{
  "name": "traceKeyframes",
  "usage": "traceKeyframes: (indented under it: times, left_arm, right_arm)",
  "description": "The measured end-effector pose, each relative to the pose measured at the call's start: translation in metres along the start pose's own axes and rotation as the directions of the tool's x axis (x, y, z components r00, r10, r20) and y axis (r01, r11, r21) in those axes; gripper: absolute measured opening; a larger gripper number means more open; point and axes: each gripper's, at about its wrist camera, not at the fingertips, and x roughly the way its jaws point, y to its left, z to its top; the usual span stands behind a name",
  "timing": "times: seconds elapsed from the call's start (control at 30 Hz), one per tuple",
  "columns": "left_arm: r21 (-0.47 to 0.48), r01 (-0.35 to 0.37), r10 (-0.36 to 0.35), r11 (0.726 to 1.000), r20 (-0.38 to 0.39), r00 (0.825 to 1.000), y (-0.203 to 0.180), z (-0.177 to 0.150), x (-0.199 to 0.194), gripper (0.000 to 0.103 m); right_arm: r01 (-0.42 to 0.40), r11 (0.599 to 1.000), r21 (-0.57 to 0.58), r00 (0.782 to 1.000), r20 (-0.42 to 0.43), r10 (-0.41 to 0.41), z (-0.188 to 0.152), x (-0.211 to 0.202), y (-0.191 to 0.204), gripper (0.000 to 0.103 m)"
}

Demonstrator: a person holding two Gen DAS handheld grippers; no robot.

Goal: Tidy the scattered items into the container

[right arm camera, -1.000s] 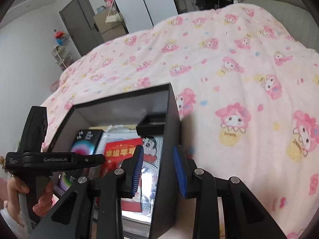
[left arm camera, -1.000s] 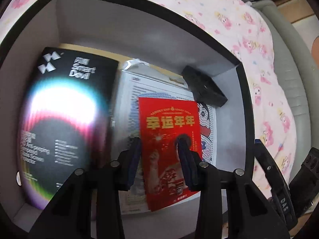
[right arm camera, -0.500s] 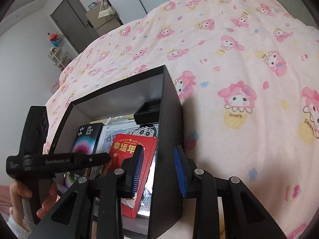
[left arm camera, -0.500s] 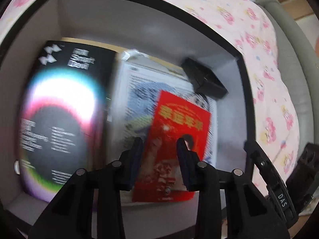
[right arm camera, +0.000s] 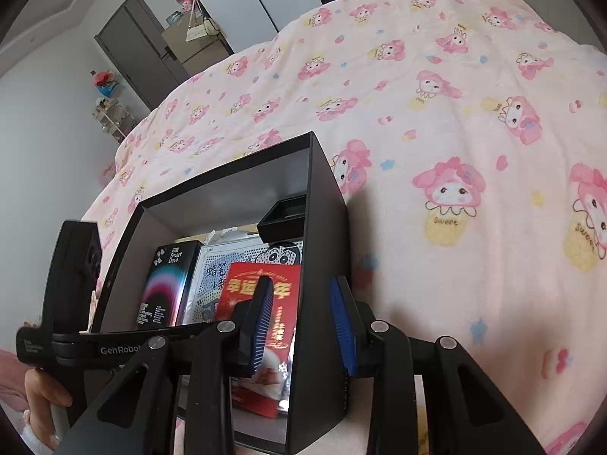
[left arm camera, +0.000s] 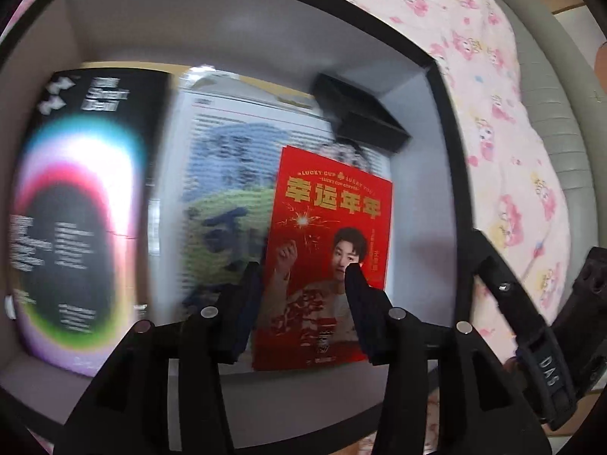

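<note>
Fingers: the left gripper (left arm camera: 303, 295) hangs over the box with its fingers apart and nothing between them; the right gripper (right arm camera: 301, 324) has its fingers spread to either side of the box's right wall, not visibly pressing it.
Bed cover (right arm camera: 436, 113): pink with a cartoon print, it fills the far and right of the right wrist view; the box stands on it.
Container (right arm camera: 322, 265): a black box with pale grey inner walls, open on top. Its near edge is cut off by the grippers in both views.
Black carton (left arm camera: 76, 204): printed "Smart Devil" with a rainbow ring, it lies flat along the left wall, long axis running near to far. It is smeared by blur in the left wrist view, so the small text cannot be read.
White sheet (left arm camera: 227, 174): a dotted cartoon picture in the middle of the floor, partly covered, probably a kit pack.
Red packet (left arm camera: 326, 258): a flat rectangle lying in the box on the white sheet, right of centre. It has gold Chinese characters, "LUCKY CUP" and a man's portrait. Long axis near to far, heading at the far end; its near end is hidden behind the fingertips.
Small black tray (left arm camera: 360, 117): in the far right corner, tilted.
</note>
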Motion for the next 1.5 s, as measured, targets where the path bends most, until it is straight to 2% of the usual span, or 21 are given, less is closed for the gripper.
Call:
traceKeyframes:
  times: [0.07,0.17,0.23,0.37,0.47,0.6,0.67,0.77,0.8,0.83,0.87,0.9,0.93,0.97,1.0,1.03,1.17,1.2,1.33,1.43,1.5]
  left_arm:
    - [-0.028,0.085,-0.086,0.996,-0.046,0.995,0.002,-0.004,0.005,0.045]
    - [-0.011,0.027,-0.027,1.0,0.039,0.999,0.008,-0.01,-0.009,0.045]
    - [-0.019,0.038,-0.037,0.999,0.074,0.997,0.014,-0.014,-0.016,0.045]
    - [-0.003,0.04,-0.04,0.999,0.044,0.998,0.005,-0.01,-0.007,0.045]
    - [0.018,0.095,-0.095,0.995,-0.008,0.995,-0.002,-0.001,0.005,0.046]
    - [0.051,0.089,-0.092,0.995,0.05,0.995,-0.01,-0.006,-0.015,0.046]
    - [0.094,0.061,-0.071,0.994,0.106,0.992,-0.016,-0.013,-0.033,0.046]
    - [0.178,-0.072,0.029,0.981,0.229,0.973,-0.037,-0.033,-0.065,0.048]
    - [0.201,-0.107,0.05,0.974,0.27,0.962,-0.04,-0.038,-0.078,0.051]
    - [0.227,-0.148,0.067,0.963,0.328,0.942,-0.039,-0.035,-0.088,0.055]
    - [0.245,-0.183,0.078,0.952,0.384,0.92,-0.053,-0.034,-0.097,0.066]
    - [0.263,-0.224,0.084,0.938,0.456,0.886,-0.068,-0.041,-0.112,0.079]
    - [0.273,-0.25,0.083,0.929,0.505,0.859,-0.07,-0.044,-0.125,0.084]
    - [0.273,-0.282,0.09,0.92,0.553,0.828,-0.078,-0.049,-0.137,0.086]
    - [0.271,-0.319,0.1,0.908,0.599,0.794,-0.086,-0.052,-0.152,0.088]
    - [0.269,-0.34,0.106,0.901,0.624,0.774,-0.087,-0.057,-0.165,0.089]
    - [0.248,-0.381,0.106,0.891,0.702,0.705,-0.097,-0.073,-0.214,0.096]
    - [0.246,-0.379,0.095,0.892,0.717,0.69,-0.1,-0.077,-0.221,0.102]
    - [0.248,-0.408,0.085,0.879,0.761,0.644,-0.104,-0.106,-0.246,0.102]
    - [0.199,-0.468,0.139,0.861,0.793,0.594,-0.097,-0.139,-0.255,0.102]
    - [0.175,-0.455,0.138,0.873,0.806,0.576,-0.086,-0.162,-0.258,0.102]
  right_arm:
    - [-0.002,1.0,0.001,1.0,0.001,0.002,0.001,0.0,-0.001,0.029]
    - [0.007,1.0,-0.001,1.0,0.014,-0.007,0.001,-0.003,-0.002,0.029]
    - [0.026,1.0,-0.007,0.999,0.02,-0.026,0.0,-0.005,-0.003,0.029]
    - [0.074,0.997,-0.02,0.997,0.02,-0.073,0.0,-0.004,-0.003,0.029]
    - [0.092,0.995,-0.037,0.996,0.001,-0.092,-0.003,0.002,-0.002,0.029]
    - [0.09,0.995,-0.037,0.996,-0.014,-0.091,-0.008,0.001,0.0,0.029]
    - [0.114,0.992,-0.049,0.993,0.004,-0.114,-0.009,-0.007,0.003,0.029]
    - [0.175,0.981,-0.079,0.984,0.052,-0.171,-0.008,-0.027,0.016,0.03]
    - [0.184,0.98,-0.081,0.982,0.067,-0.179,-0.008,-0.037,0.02,0.031]
    - [0.203,0.976,-0.085,0.977,0.085,-0.195,-0.008,-0.047,0.026,0.034]
    - [0.221,0.97,-0.096,0.972,0.108,-0.211,-0.008,-0.058,0.033,0.04]
    - [0.24,0.964,-0.116,0.965,0.139,-0.224,-0.007,-0.072,0.043,0.044]
    - [0.248,0.96,-0.127,0.96,0.162,-0.227,-0.006,-0.083,0.05,0.053]
    - [0.258,0.957,-0.131,0.955,0.187,-0.231,-0.004,-0.095,0.057,0.065]
    - [0.272,0.953,-0.131,0.947,0.215,-0.241,-0.003,-0.108,0.065,0.069]
    - [0.284,0.95,-0.131,0.938,0.244,-0.247,-0.002,-0.121,0.073,0.073]
    - [0.29,0.95,-0.114,0.922,0.301,-0.245,0.002,-0.158,0.096,0.074]
    - [0.295,0.949,-0.106,0.916,0.316,-0.249,0.002,-0.167,0.101,0.075]
    - [0.362,0.927,-0.095,0.872,0.387,-0.301,-0.011,-0.197,0.121,0.075]
    - [0.344,0.934,-0.094,0.874,0.397,-0.281,-0.031,-0.211,0.13,0.077]
    - [0.341,0.935,-0.094,0.871,0.407,-0.276,-0.048,-0.217,0.135,0.077]
